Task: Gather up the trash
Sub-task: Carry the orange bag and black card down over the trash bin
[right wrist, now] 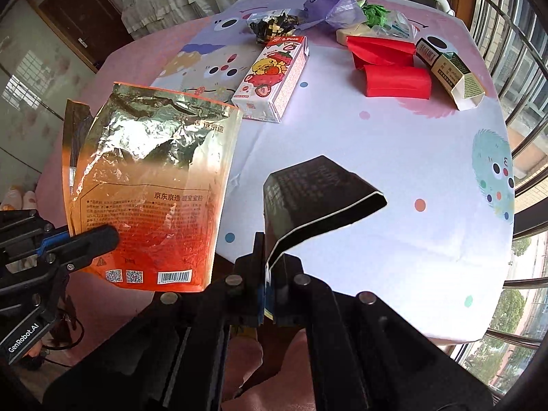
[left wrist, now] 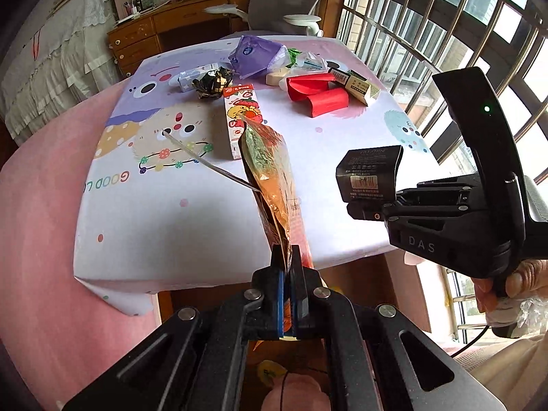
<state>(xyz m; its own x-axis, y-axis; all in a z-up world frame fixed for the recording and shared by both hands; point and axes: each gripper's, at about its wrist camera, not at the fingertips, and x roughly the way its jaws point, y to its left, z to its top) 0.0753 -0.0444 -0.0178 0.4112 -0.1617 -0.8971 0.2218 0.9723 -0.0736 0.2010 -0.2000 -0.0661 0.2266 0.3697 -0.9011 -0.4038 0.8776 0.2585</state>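
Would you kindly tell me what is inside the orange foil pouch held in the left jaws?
The orange foil pouch is torn open at the top, showing only crinkled silver lining. Nothing shows inside, though its lower part is opaque, so contents there cannot be seen.

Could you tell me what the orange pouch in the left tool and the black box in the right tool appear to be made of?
The orange pouch looks like glossy foil-lined plastic film: its open mouth shows crinkled silver lining with sharp reflections. The black box looks like thin matte printed cardboard: its open flap shows a pale cut edge and crisp folds. Each is held in a closed tool, left tool and right tool.
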